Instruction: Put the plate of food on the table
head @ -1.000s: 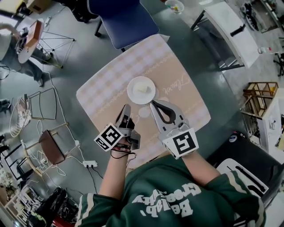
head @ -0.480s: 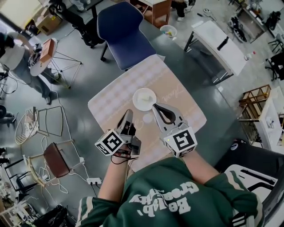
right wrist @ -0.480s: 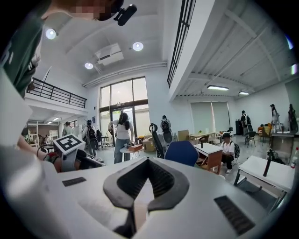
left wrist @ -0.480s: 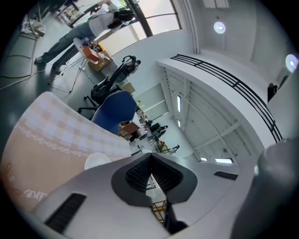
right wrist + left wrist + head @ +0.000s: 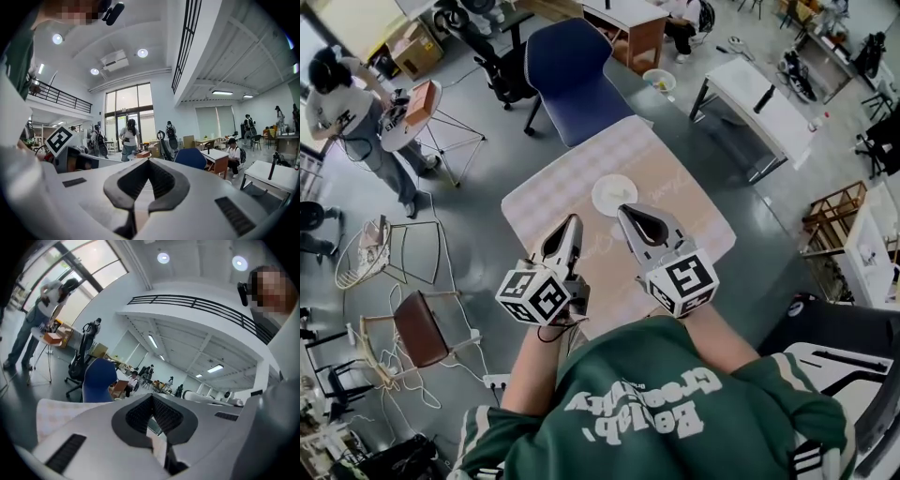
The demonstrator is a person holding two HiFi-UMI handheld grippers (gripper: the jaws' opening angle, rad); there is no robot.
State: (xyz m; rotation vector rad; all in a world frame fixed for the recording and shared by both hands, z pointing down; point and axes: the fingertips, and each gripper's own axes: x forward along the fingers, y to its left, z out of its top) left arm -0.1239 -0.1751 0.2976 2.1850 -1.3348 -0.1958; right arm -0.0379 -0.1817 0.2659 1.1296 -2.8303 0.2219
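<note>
A white plate (image 5: 615,194) with a small pale piece of food on it rests on the checked cloth of the square table (image 5: 546,192). My left gripper (image 5: 573,223) is raised above the table's near side, shut and empty, short of the plate. Beside it my right gripper (image 5: 623,211) is also shut and empty, its tip just short of the plate. Neither gripper view shows the plate. The left gripper (image 5: 151,397) and the right gripper (image 5: 149,161) both point out across the room, with their jaws closed together.
A blue chair (image 5: 572,70) stands at the table's far side. A white bench table (image 5: 759,94) is at the right. A person (image 5: 342,103) stands by a small round stand at the upper left. A wooden stool (image 5: 417,319) and floor cables lie to the left.
Both grippers have lifted and drawn back from the plate toward me. The plate stays on the table. The head view has risen and takes in more of the room.
</note>
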